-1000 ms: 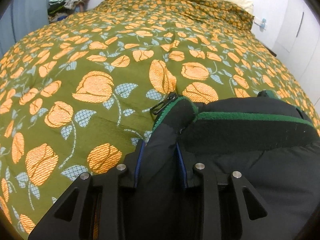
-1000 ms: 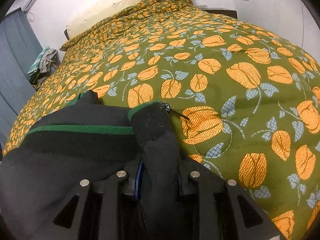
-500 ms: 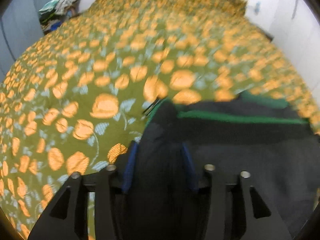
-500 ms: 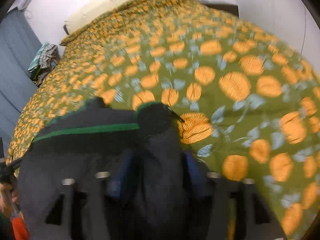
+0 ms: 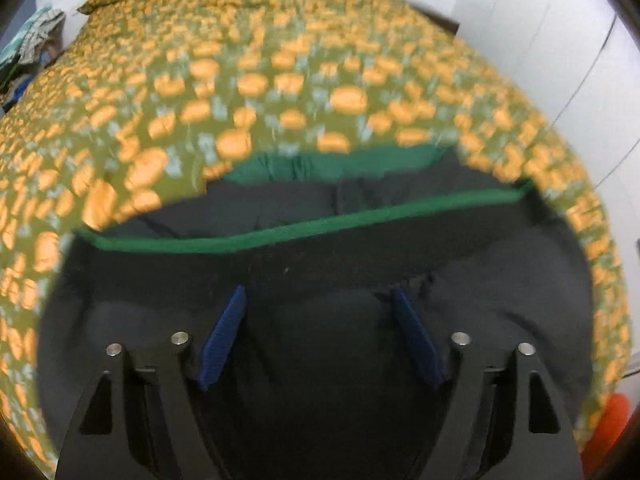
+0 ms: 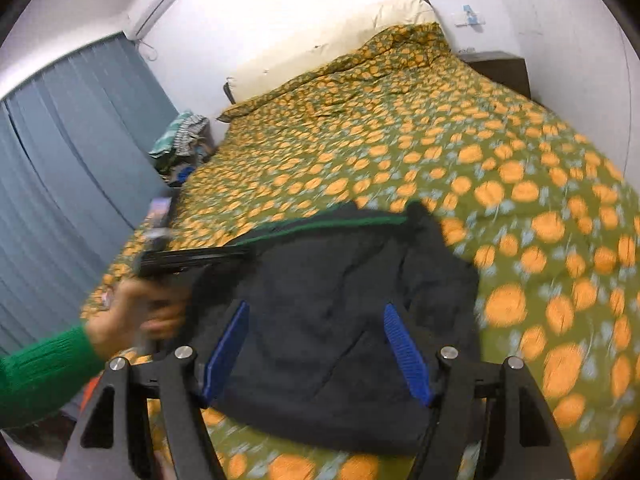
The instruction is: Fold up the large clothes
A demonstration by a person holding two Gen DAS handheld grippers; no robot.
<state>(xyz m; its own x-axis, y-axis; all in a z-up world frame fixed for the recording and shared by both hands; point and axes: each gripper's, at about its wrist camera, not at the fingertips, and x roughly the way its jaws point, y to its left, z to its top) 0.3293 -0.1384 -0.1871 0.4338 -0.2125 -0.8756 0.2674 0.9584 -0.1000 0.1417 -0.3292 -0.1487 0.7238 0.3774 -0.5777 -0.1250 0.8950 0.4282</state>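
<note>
A black jacket [image 6: 332,320] with green trim lies folded on the olive bedspread with orange flowers [image 6: 400,140]. In the left wrist view the jacket [image 5: 320,272] fills the lower half, its green stripe [image 5: 304,232] running across. My left gripper [image 5: 320,300] is open, blue pads apart, just above the cloth and holding nothing. My right gripper [image 6: 316,320] is open too, raised above the jacket. The left gripper also shows in the right wrist view [image 6: 192,258], held by a hand in a green sleeve at the jacket's left edge.
A cream pillow [image 6: 340,44] lies at the bed's head. A pile of clothes [image 6: 180,140] sits beside the bed near blue-grey curtains [image 6: 72,160]. White wall and cupboard doors [image 5: 540,40] stand to the right. An orange object [image 5: 612,420] is at the bed's edge.
Both grippers have opened and let go of the jacket's collar end. The jacket now lies folded on the bed. Both grippers have pulled up and back from it.
</note>
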